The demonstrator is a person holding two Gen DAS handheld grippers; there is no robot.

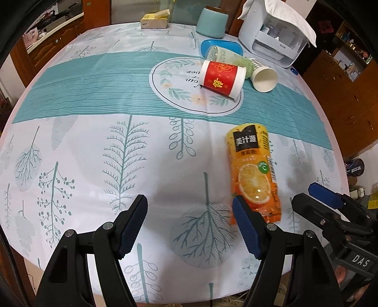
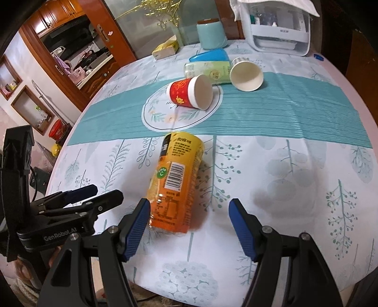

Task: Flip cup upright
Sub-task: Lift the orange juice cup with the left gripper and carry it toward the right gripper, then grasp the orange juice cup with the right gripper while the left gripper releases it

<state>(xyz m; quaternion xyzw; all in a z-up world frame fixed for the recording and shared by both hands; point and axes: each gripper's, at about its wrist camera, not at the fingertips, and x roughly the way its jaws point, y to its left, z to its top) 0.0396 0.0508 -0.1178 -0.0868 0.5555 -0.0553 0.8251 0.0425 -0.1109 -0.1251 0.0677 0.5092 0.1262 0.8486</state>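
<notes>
An orange juice-label cup [image 1: 254,172] lies on its side on the near part of the round table; it also shows in the right wrist view [image 2: 176,179]. A red paper cup [image 1: 222,78] [image 2: 189,94] lies on its side at the table's middle. A white paper cup [image 1: 263,75] [image 2: 245,74] and a green cup [image 1: 226,56] [image 2: 208,69] lie on their sides behind it. My left gripper [image 1: 190,226] is open and empty, left of the orange cup. My right gripper [image 2: 189,226] is open and empty, with the orange cup's near end between its fingers.
A blue lid [image 1: 222,46], a teal jar [image 1: 211,22], a white appliance [image 1: 274,35] and a tissue box [image 1: 154,20] stand at the far side of the table. The table's edge [image 1: 165,300] runs just below the grippers. Wooden cabinets stand around.
</notes>
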